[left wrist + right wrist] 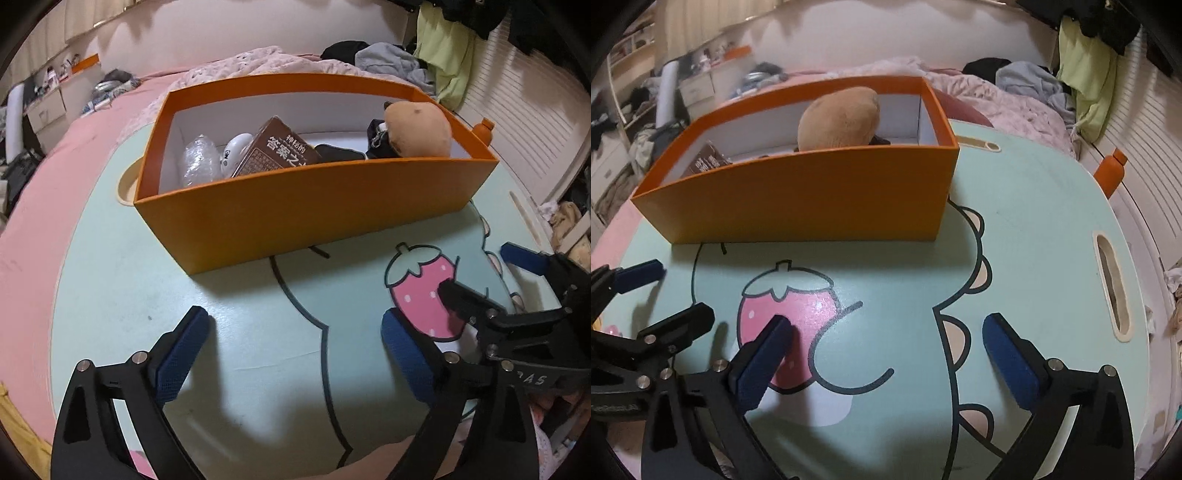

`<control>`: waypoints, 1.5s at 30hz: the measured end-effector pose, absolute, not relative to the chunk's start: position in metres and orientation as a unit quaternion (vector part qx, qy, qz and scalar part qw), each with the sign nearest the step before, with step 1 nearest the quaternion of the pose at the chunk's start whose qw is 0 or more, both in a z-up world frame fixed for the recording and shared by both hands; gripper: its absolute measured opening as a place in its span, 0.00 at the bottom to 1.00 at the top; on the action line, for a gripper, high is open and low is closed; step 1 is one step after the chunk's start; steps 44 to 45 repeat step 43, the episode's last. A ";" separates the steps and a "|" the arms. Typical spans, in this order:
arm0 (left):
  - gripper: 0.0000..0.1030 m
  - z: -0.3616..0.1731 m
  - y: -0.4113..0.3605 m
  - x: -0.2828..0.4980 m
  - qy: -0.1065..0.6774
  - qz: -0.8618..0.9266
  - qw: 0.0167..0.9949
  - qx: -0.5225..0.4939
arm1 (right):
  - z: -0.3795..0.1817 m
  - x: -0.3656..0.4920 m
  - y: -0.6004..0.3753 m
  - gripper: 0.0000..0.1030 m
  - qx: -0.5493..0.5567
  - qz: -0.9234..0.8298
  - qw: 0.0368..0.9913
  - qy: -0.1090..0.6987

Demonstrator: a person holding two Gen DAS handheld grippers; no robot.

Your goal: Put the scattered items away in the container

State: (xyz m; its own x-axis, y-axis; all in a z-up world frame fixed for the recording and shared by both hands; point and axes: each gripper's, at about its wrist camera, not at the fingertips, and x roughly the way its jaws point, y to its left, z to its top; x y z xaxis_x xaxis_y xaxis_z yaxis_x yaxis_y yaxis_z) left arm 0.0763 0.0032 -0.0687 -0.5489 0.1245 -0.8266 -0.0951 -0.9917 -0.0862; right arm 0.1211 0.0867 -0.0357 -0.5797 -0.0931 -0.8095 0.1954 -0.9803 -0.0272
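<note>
1. Both grippers are hovering over the mint-green cartoon lap table (pixel 240 332), holding nothing. Left gripper (pixel 295 354) has its jaws spread wide, and the right gripper (pixel 886 350) is just as wide, w/ only bare tabletop between the pads.
2. The container is the orange cardboard box (pixel 295 206), at 12 o'clock from both grippers, sitting on the far half of the table.
3. Already in the box: a brown book w/ Chinese title (pixel 277 151) leaning near the middle, a white rounded gadget (pixel 232 155) and a clear crinkly plastic thing (pixel 197 158) toward 10 o'clock, and a tan plush toy (pixel 417 129) at the 1 o'clock end w/ something black (pixel 340 152) under it. Can't tell what the black bit is.
4. The plush pokes up above the rim in the right wrist view (pixel 838 118).
5. I can't spot any loose item left on the table in either view, so IMO the job's basically finished.
6. If doing a last check: sweep the table edges first, since the fisheye hides stuff near the wrists.
7. If the plush needs seating, press it down gently from above. Don't bump the near wall, as light cardboard prob slides easily.
8. An orange bottle (pixel 1110 173) stands off the table at 2 o'clock. It's not on the work surface, so I'd leave it.
</note>
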 end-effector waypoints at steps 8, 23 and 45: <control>1.00 -0.079 0.008 0.074 0.004 0.876 0.037 -0.482 | -0.035 0.126 0.090 1.00 0.450 -0.888 0.077 0.056; 1.00 -0.077 0.009 0.072 0.005 0.875 0.041 -0.482 | -0.034 0.126 0.090 1.00 0.450 -0.888 0.077 0.056; 1.00 -0.076 0.010 0.071 0.005 0.876 0.041 -0.481 | -0.034 0.127 0.090 1.00 0.450 -0.888 0.077 0.057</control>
